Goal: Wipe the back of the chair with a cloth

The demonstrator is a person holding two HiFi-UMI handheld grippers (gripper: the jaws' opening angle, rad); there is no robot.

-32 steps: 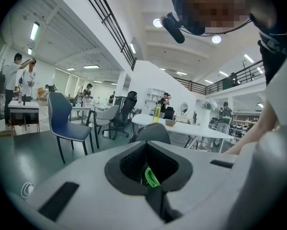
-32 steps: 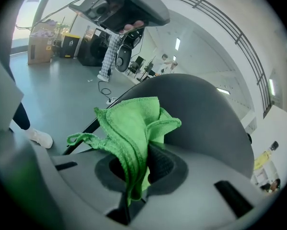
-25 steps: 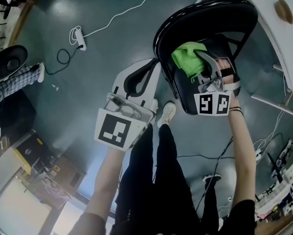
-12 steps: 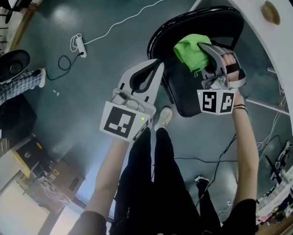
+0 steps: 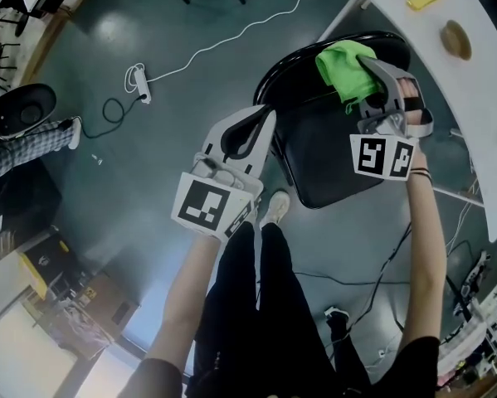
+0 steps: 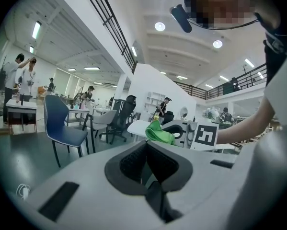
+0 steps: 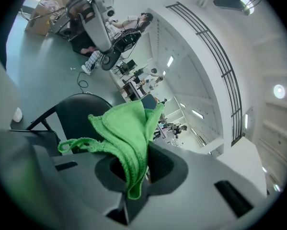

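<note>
The right gripper was clamped on a bunched green cloth at the top edge of the black chair, while the left gripper, its jaws closed together on nothing, hung just beside the chair's left side.

The right claw carried the cloth from over the seat up to the chair's back rim. The left claw drew nearer the chair's edge.
</note>
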